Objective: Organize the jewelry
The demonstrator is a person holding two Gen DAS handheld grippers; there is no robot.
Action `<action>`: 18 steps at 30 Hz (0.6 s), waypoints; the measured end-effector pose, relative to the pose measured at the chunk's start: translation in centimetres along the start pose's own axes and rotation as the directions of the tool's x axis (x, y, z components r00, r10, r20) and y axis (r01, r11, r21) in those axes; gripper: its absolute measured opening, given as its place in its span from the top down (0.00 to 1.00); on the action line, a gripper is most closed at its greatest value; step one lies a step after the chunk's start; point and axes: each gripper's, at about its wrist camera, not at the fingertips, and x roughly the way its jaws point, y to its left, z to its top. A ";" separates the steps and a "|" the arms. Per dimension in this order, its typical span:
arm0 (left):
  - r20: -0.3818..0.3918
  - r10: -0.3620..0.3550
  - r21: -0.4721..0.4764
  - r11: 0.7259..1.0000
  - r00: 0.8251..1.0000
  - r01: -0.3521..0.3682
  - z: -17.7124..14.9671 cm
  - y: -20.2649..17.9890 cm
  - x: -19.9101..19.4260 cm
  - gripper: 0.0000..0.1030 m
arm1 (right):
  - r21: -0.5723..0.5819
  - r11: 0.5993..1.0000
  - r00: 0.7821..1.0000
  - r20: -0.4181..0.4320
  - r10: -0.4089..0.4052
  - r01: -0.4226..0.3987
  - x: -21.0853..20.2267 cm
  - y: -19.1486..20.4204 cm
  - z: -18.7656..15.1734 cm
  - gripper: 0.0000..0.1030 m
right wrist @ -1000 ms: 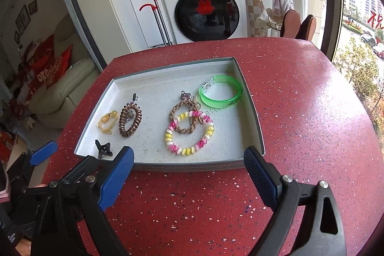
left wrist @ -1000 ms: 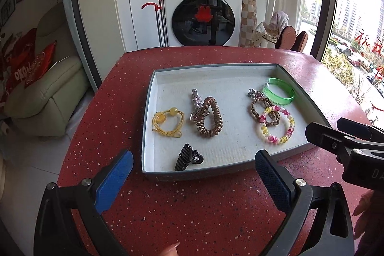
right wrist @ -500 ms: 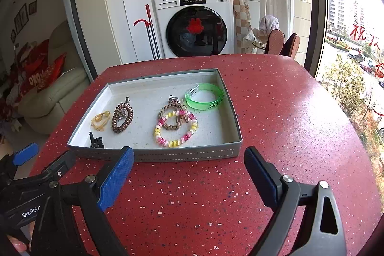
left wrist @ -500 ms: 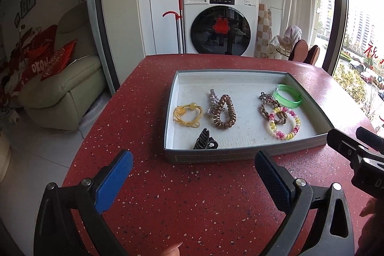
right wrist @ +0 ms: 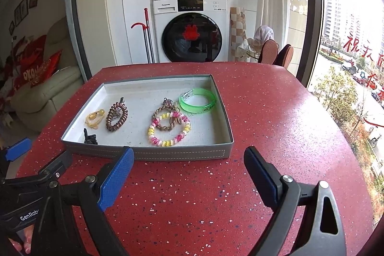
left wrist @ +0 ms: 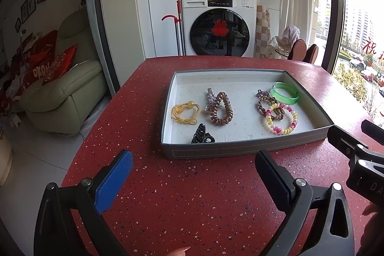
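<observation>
Both tongs (left wrist: 193, 175) (right wrist: 187, 173) have backed farther from the tray (left wrist: 240, 150), empty.

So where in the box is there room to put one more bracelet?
In the tray, the back strip behind everything is bare, and the middle gap between the brown coil and the pink-yellow coil. Crowded around the green bangle.

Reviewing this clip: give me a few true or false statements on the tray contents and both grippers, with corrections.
1. Both the left gripper and right gripper are open and hold nothing. True.
2. The green bracelet lies on the red table outside the tray. False: it lies inside the tray.
3. The black claw clip sits by the tray's near wall. True.
4. The pink-and-yellow coil bracelet lies clear of everything. False: it overlaps the brown braided bracelet.
</observation>
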 end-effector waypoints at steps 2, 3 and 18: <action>0.001 0.005 0.002 1.000 1.000 -0.005 -0.1 0.0 0.0 0.00 | -0.001 1.000 1.000 0.000 0.000 0.000 0.0 0.0 0.0 0.08; 0.001 0.006 0.003 1.000 1.000 -0.006 -0.1 0.0 0.0 0.00 | -0.003 1.000 1.000 0.001 0.000 0.000 0.0 0.0 0.0 0.08; -0.001 0.009 0.004 1.000 1.000 -0.009 -0.1 0.1 -0.3 0.00 | -0.005 1.000 1.000 0.006 0.005 -0.005 0.0 0.4 0.1 0.08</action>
